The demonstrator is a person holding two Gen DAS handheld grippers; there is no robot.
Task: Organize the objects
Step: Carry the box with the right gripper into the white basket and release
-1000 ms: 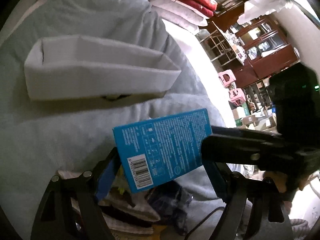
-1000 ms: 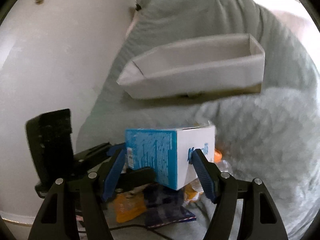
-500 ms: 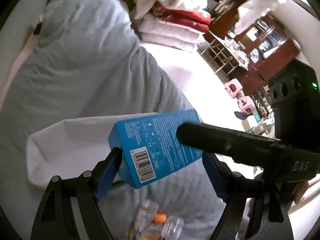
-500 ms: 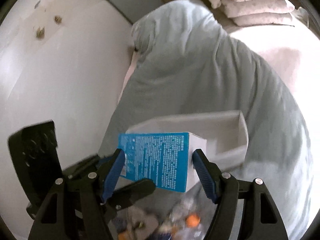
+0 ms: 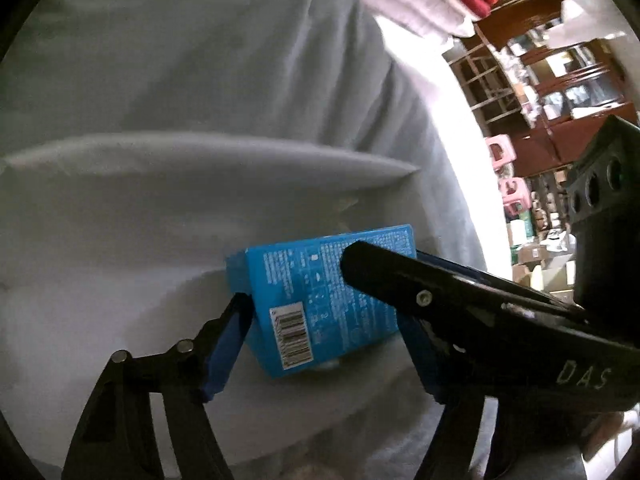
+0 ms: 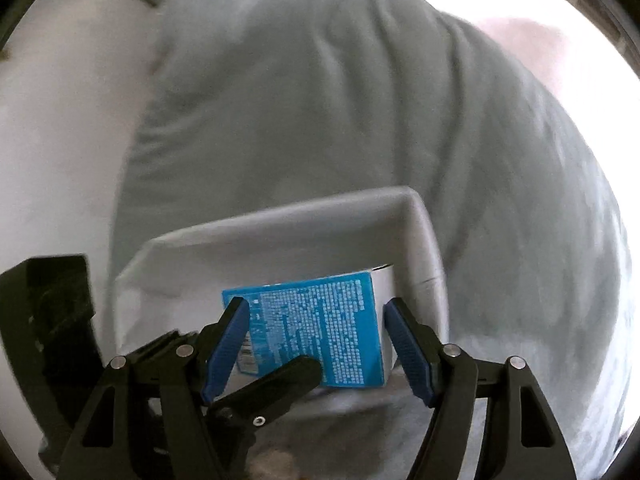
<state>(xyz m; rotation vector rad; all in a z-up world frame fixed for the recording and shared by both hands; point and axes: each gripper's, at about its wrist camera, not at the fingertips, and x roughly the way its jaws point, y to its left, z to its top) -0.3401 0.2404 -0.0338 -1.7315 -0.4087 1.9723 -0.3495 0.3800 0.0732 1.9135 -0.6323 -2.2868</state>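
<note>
Blue carton over the grey fabric bin, both grippers on it.

Left gripper [image 5: 324, 320], jaws just narrowing, clamps blue carton [image 5: 320, 300]; right gripper [image 6: 316, 340], also narrowing, brackets it, contact unclear. Carton sits at 6 o'clock inside bin [image 6: 424, 232], on grey duvet [image 6: 320, 100].

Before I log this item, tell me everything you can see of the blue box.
The blue box is a small cardboard carton with blue printed panels, fine white text, a white side and a barcode label. It sits tilted, low inside the white fabric bin. The left gripper and right gripper flank it, their jaws having just closed further.
</note>
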